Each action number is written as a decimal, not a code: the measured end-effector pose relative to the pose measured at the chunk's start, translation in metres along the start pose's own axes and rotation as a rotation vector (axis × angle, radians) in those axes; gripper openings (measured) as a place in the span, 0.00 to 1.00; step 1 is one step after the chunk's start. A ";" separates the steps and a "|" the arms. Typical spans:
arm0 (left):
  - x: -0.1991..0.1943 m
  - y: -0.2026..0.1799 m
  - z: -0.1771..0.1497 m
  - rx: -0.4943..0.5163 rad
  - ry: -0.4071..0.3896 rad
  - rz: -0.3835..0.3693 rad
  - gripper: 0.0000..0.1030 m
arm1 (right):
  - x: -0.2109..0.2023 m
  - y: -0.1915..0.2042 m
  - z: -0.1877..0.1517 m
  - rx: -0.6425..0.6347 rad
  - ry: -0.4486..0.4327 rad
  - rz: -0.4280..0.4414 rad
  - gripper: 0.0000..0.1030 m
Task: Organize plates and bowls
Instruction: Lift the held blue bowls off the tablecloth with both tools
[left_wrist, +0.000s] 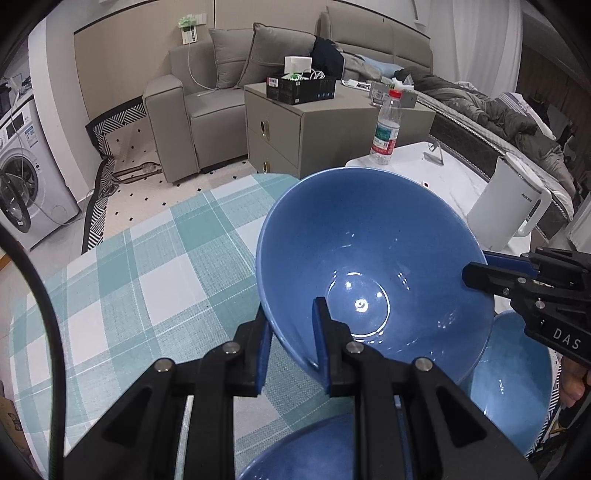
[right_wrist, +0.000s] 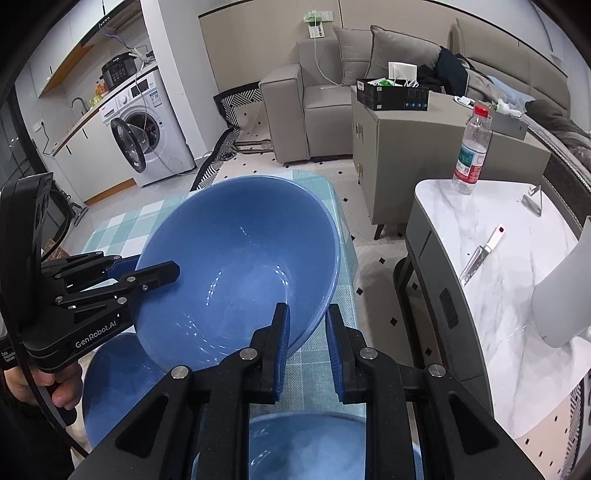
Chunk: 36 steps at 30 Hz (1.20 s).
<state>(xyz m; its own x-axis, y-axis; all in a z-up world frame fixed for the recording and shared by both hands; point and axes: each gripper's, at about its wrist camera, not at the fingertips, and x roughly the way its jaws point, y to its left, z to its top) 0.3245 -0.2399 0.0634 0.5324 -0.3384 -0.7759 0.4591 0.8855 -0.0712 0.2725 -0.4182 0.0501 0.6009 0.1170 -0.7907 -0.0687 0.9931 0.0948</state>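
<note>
I have the big blue bowl (left_wrist: 373, 266) pinched from two sides. My left hand-held gripper (left_wrist: 291, 332) bites its rim at about 7 o'clock in the left wrist view, one finger inside the wall and one outside, pressed together on the rim. My right hand-held gripper (right_wrist: 308, 332) does the same at about 5 o'clock of the bowl in the right wrist view, its blue pads clamped on the rim. Each gripper shows in the other's camera: the right one comes in at 3 o'clock in the left view, the left one at 9 o'clock in the right view, with a hand (right_wrist: 55, 387) wrapped around its handle.

The bowl is tilted, mouth facing the cameras, and seems to be clear of the checked cloth (left_wrist: 147, 273) covering the bench, though I cannot see its underside to be sure. Two more blue bowls sit lower: a second bowl (left_wrist: 517, 384) at 4 o'clock in the left view and a third bowl (left_wrist: 306, 450) at 6 o'clock beneath my fingers.

At 2 o'clock in the right view stands a marble side table (right_wrist: 491, 295) carrying a water bottle (right_wrist: 472, 147) and a knife (right_wrist: 484, 254).
</note>
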 end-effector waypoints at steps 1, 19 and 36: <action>-0.003 -0.001 0.000 -0.001 -0.006 0.000 0.19 | -0.004 0.001 -0.001 -0.001 -0.009 -0.001 0.19; -0.062 -0.014 -0.012 0.005 -0.110 0.030 0.19 | -0.062 0.014 -0.013 -0.016 -0.104 0.020 0.19; -0.113 -0.020 -0.036 0.007 -0.193 0.056 0.19 | -0.112 0.036 -0.036 -0.052 -0.182 0.068 0.20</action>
<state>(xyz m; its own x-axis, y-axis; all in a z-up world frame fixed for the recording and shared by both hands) 0.2298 -0.2076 0.1295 0.6829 -0.3443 -0.6443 0.4299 0.9025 -0.0265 0.1739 -0.3951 0.1200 0.7269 0.1857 -0.6611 -0.1516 0.9824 0.1092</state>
